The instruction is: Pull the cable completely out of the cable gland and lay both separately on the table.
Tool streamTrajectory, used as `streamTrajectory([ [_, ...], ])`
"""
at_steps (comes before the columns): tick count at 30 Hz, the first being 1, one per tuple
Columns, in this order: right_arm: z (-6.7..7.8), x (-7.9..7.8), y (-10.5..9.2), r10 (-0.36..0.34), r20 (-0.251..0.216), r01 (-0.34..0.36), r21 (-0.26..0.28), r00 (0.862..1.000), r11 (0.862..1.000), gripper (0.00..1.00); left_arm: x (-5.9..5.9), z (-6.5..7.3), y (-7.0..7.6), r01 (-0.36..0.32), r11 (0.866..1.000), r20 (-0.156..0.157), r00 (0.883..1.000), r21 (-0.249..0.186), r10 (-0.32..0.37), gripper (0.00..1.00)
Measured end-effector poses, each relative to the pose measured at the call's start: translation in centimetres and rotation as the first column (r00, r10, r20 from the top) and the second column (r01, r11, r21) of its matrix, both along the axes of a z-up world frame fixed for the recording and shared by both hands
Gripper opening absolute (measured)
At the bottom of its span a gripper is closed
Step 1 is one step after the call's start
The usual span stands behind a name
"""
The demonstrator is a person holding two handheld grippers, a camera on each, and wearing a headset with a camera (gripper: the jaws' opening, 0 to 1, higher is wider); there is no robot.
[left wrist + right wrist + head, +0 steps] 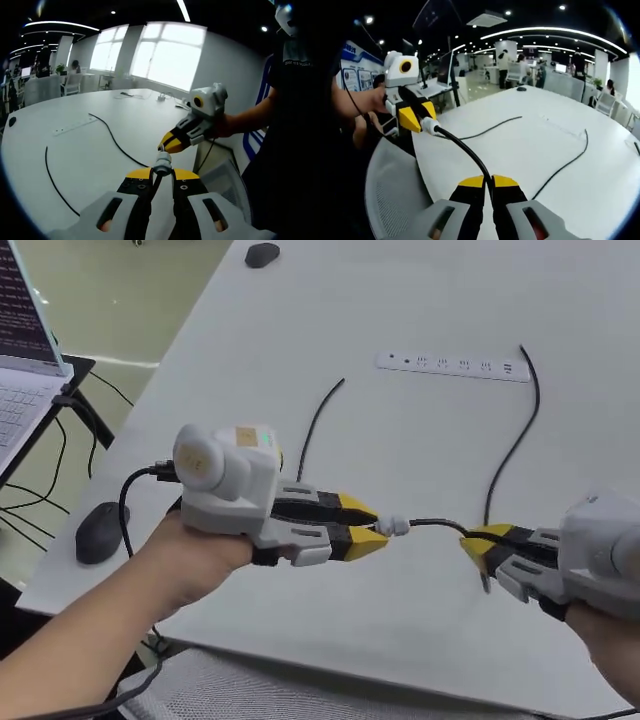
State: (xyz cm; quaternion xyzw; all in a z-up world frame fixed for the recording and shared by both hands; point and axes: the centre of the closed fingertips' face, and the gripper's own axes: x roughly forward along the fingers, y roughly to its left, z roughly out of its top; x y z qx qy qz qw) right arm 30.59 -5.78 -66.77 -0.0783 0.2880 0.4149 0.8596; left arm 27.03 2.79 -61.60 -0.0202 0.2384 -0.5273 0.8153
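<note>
Left tongs (380,527) seemingly pinch gland (162,162), right (488,179) cable (462,150)

head view looks steeply down from close above the table (400,450); both gripper views sit low, facing each other along the cable (465,147), all sharing the tabletop.

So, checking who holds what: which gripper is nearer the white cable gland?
Left. The left gripper is shut on the cable gland itself. The right gripper grips the black cable further along, apart from it.
</note>
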Motion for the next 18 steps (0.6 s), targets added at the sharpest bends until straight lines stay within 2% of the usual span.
streamTrajectory([
  [3, -0.7, 0.1, -0.8, -0.053, -0.041, 0.054, 0.018, 0.998, 0.998, 0.0, -0.2, 0.1, -0.1, 0.001, 1.0, -0.003, 1.0, -0.009, -0.001, 0.14],
  [7, -2.0, 0.4, -2.1, -0.123, -0.101, 0.128, 0.044, 0.987, 0.991, 0.0, -0.4, 0.1, -0.3, 0.006, 1.0, -0.009, 1.0, -0.016, -0.006, 0.14],
  [12, -3.5, 0.3, -3.4, -0.214, -0.173, 0.225, 0.048, 0.961, 0.973, 0.0, -0.8, 0.0, -0.6, 0.011, 1.0, -0.017, 1.0, -0.021, -0.011, 0.14],
  [15, -3.9, 0.3, -4.1, -0.255, -0.182, 0.267, 0.04, 0.95, 0.963, 0.0, -1.0, -0.2, -0.8, 0.016, 1.0, -0.022, 1.0, -0.021, -0.016, 0.14],
  [18, -3.8, 0.0, -3.9, -0.257, -0.191, 0.271, 0.045, 0.947, 0.962, 0.0, -1.3, -0.6, -1.0, 0.019, 1.0, -0.026, 0.999, -0.009, -0.019, 0.14],
])
